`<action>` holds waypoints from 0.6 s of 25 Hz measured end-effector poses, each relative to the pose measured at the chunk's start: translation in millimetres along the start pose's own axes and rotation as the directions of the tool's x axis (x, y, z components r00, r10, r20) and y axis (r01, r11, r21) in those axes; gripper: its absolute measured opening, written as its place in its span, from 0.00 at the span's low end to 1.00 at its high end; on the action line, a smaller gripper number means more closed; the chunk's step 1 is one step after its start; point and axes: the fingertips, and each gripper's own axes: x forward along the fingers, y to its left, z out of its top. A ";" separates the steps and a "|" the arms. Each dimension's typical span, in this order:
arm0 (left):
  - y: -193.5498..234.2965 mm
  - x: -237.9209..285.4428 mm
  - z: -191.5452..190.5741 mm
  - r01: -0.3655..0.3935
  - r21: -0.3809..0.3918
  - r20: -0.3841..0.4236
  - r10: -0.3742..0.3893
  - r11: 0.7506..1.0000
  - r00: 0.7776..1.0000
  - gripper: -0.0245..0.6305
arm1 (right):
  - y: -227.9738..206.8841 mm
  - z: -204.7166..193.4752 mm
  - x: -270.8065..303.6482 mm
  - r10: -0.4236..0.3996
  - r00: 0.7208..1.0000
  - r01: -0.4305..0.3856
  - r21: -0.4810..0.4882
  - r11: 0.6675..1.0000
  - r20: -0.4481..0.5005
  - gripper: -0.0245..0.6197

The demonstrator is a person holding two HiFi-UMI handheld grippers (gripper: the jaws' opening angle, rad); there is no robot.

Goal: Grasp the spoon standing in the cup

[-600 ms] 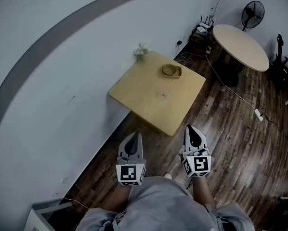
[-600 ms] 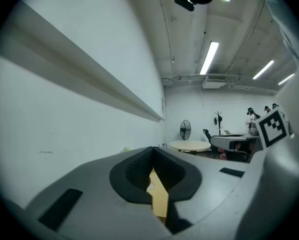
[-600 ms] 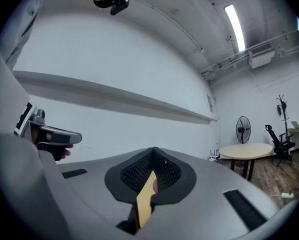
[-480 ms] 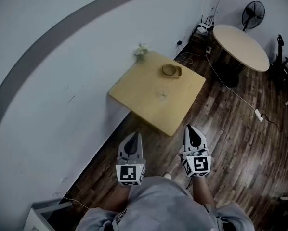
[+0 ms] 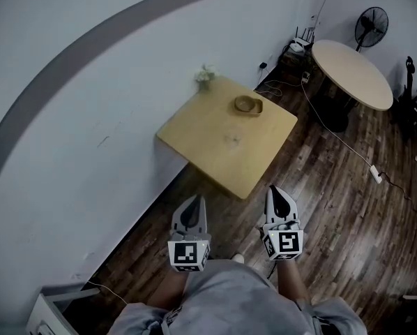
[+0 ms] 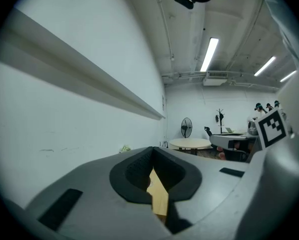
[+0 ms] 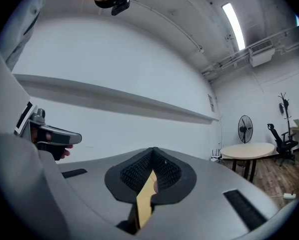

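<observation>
A square wooden table (image 5: pixel 222 145) stands against the white wall, well ahead of me. On its far right part sits a low brown cup (image 5: pixel 248 104); at this distance I cannot make out a spoon in it. My left gripper (image 5: pixel 192 199) and right gripper (image 5: pixel 277 190) are held level, side by side, short of the table's near corner and over the wooden floor. Both are shut with nothing in them. In the left gripper view the jaws of the left gripper (image 6: pixel 152 152) meet at the tip, and the right gripper (image 7: pixel 152 153) looks the same in its own view.
A small pale plant (image 5: pixel 206 75) stands at the table's far corner by the wall. Beyond to the right are a round table (image 5: pixel 351 72) and a floor fan (image 5: pixel 372 21). A white cable with a power strip (image 5: pixel 376 176) runs across the dark floor. A pale box (image 5: pixel 55 314) sits at lower left.
The head view has shifted slightly, so the room sits a little differently in the picture. Both grippers stay shut in the same pose.
</observation>
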 end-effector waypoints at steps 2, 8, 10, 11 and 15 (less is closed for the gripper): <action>-8.5 -2.2 -2.1 -0.001 0.000 -0.005 0.001 1.000 1.000 0.04 | -3.7 -4.8 -3.8 0.008 1.000 -0.008 -0.003 1.000 -0.013 0.03; -34.4 -7.4 -14.8 -0.005 -0.008 -0.038 0.005 1.000 0.999 0.04 | -17.4 -15.0 -16.8 0.030 0.999 -0.030 -0.011 0.999 -0.033 0.03; -41.2 -7.5 -19.7 0.004 -0.007 -0.052 -0.004 1.000 0.999 0.04 | -23.2 -20.6 -19.1 0.025 0.999 -0.025 -0.005 1.000 -0.043 0.03; -42.9 -6.7 -20.6 0.006 -0.006 -0.054 -0.007 1.000 0.999 0.04 | -25.6 -22.5 -19.0 0.023 0.999 -0.023 -0.001 1.000 -0.046 0.03; -43.2 1.4 -19.3 0.010 -0.008 -0.054 -0.010 1.000 0.999 0.04 | -30.6 -25.2 -13.8 0.022 0.998 -0.022 0.001 1.000 -0.053 0.03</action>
